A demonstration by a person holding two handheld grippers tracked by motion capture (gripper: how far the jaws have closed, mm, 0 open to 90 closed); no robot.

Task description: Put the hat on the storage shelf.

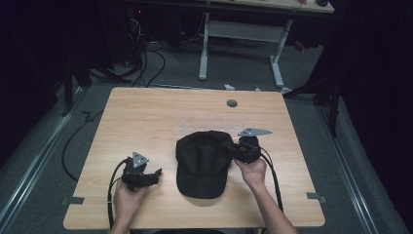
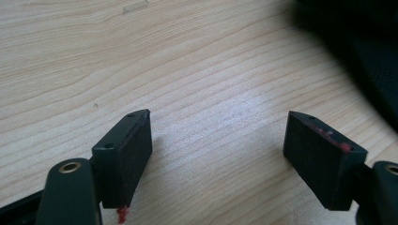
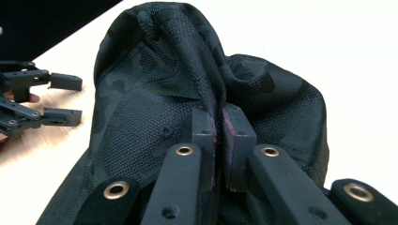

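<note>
So the cap [image 1: 203, 163] sits near the middle of the table [image 1: 146, 117], a bit toward my side, brim pointing at the near edge. There's loads of bare wood behind it and off to the left, and a fair strip on the right too. The brim stops short of the near edge, so there's a little margin there. A small grey grommet [image 1: 232, 103] sits near the far edge, well apart from everything.

My right gripper [image 1: 234, 147] is in from the right side of the cap, and its jaws are pinched together on a fold of the crown mesh. In the right gripper view [image 3: 217, 136] you can see the fabric bunched up into a ridge running straight into the jaws, with basically no gap between the pads. My right hand [image 1: 252, 170] is low on the table just beside the cap, forearm coming in angled from the bottom right.

The left gripper [image 1: 155, 174] is parked left of the brim, near it but not touching, and it points across at the cap. Its jaws are spread wide with nothing in them; the left gripper view [image 2: 218, 154] shows just wood grain between them and the dark cap edge blurry at top right. My left hand [image 1: 127, 197] is close to the near edge, wrist hanging over it.
</note>
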